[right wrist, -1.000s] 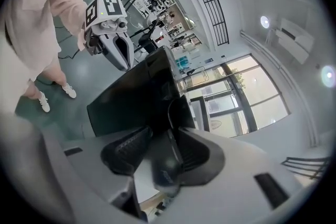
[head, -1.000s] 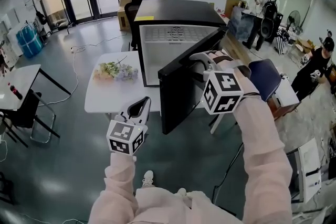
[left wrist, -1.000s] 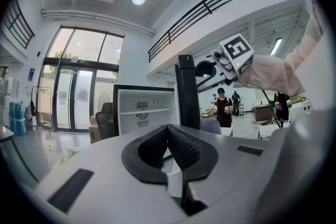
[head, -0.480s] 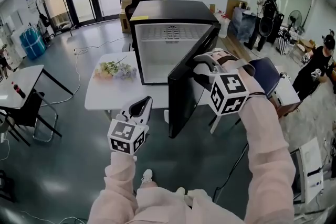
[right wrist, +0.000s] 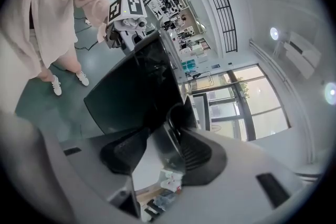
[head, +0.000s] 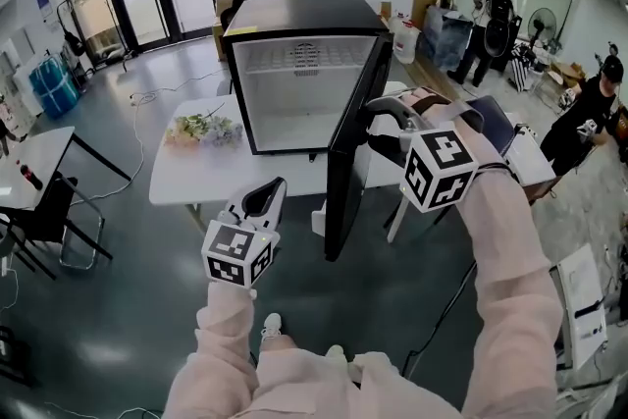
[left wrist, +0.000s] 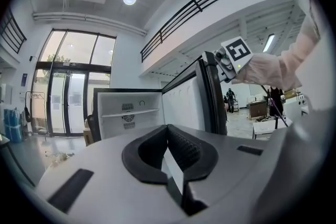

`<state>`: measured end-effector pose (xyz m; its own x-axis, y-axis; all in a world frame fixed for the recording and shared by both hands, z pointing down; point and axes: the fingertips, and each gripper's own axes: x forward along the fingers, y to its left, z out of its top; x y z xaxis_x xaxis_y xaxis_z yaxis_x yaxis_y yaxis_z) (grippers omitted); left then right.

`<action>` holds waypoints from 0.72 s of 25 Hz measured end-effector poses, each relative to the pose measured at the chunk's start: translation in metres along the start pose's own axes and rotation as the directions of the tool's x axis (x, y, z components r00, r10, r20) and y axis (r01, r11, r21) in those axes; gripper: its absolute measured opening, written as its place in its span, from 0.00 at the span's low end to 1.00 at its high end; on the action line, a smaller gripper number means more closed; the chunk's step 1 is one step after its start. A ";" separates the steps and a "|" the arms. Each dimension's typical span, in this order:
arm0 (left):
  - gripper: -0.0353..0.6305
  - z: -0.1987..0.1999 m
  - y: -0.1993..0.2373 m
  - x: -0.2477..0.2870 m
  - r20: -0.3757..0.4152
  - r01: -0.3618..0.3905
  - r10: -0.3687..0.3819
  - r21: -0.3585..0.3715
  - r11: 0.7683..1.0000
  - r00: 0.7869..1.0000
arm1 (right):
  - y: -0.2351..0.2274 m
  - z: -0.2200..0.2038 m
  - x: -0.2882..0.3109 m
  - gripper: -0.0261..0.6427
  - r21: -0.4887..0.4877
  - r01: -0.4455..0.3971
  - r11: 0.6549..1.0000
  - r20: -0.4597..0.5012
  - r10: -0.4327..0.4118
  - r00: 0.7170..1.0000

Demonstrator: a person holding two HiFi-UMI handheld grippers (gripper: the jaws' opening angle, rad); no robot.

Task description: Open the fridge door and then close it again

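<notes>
White table (head: 186,174) mid-frame holds the fridge (head: 294,15), door (head: 345,182) swung open at centre, your right gripper (head: 374,129) jaws just been opening, loose around its edge, left gripper (head: 258,202) pinched together, empty, lower left.

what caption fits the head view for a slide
Fridge door wide open, its edge inside the right gripper, whose jaws have just been opening; left gripper shut, empty.

Pale pink sleeves (head: 505,270), black-and-white marker cubes (head: 439,171)
</notes>
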<state>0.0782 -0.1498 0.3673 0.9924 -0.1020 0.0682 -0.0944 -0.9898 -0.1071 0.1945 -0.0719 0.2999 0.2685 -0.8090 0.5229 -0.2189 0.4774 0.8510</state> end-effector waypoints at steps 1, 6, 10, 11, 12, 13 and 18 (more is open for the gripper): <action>0.07 0.000 -0.004 0.002 0.000 0.006 -0.006 0.000 1.000 1.000 | 0.002 -0.003 -0.003 0.32 -0.003 -0.003 1.000 -0.005 0.003 1.000; 0.07 -0.002 -0.020 0.011 0.001 0.031 -0.031 0.002 1.000 1.000 | 0.011 -0.023 -0.017 0.32 -0.022 -0.016 1.000 -0.042 0.015 0.999; 0.07 -0.003 -0.033 0.017 0.002 0.050 -0.050 0.008 0.999 0.999 | 0.020 -0.041 -0.030 0.33 -0.031 -0.026 0.999 -0.085 0.024 0.996; 0.07 -0.003 -0.037 0.019 0.003 0.056 -0.056 0.008 0.998 0.998 | 0.022 -0.046 -0.034 0.33 -0.034 -0.030 0.999 -0.096 0.026 0.995; 0.07 -0.003 -0.041 0.021 0.004 0.061 -0.061 0.008 0.998 0.998 | 0.024 -0.050 -0.037 0.33 -0.038 -0.034 0.999 -0.107 0.030 0.994; 0.07 -0.002 -0.045 0.023 0.005 0.067 -0.067 0.008 0.998 0.998 | 0.026 -0.054 -0.040 0.33 -0.042 -0.038 0.998 -0.116 0.032 0.993; 0.07 0.000 -0.056 0.032 0.014 0.094 -0.094 0.012 0.996 0.995 | 0.031 -0.070 -0.046 0.33 -0.056 -0.053 0.997 -0.154 0.044 0.987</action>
<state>0.1151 -0.0978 0.3750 0.9979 -0.0069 0.0637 0.0003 -0.9937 -0.1120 0.2407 0.0039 0.3057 0.3995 -0.7248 0.5612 -0.1799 0.5383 0.8233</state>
